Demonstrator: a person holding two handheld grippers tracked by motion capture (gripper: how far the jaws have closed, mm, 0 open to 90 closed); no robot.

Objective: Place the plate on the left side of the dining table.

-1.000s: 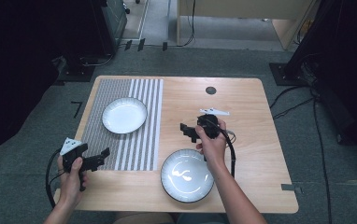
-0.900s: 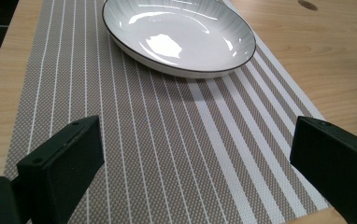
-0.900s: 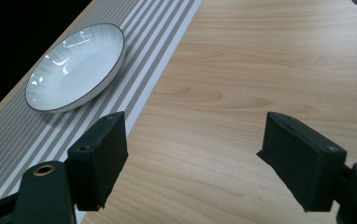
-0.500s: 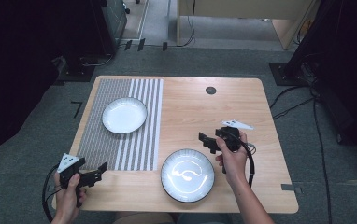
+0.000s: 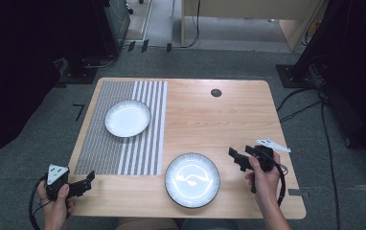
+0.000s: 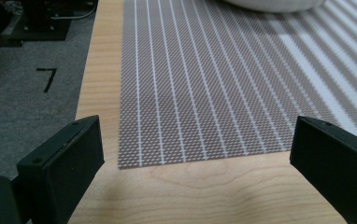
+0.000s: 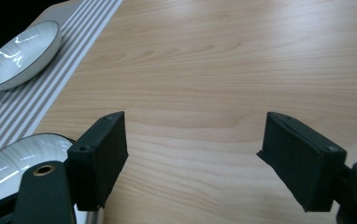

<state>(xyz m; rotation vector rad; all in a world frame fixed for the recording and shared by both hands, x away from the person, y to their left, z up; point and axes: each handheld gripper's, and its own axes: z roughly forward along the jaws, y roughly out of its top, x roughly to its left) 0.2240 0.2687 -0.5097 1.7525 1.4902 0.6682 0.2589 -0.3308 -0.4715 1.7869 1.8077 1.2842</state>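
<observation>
On the wooden bench (image 5: 190,103), a striped mat (image 5: 123,143) carries one plate (image 5: 127,118); a second plate (image 5: 192,179) sits near the front edge. Both hands have drawn back: the right gripper (image 5: 236,157) beside it and the left gripper (image 5: 86,181), fingers released, empty, suggesting placement is finished.

A wooden table (image 5: 195,124) carries a striped mat (image 5: 123,129), ahead of the left gripper (image 5: 83,184), with a white plate (image 5: 127,118) on it. A second plate (image 5: 192,179) lies on bare wood just beside the right gripper (image 5: 236,158).
</observation>
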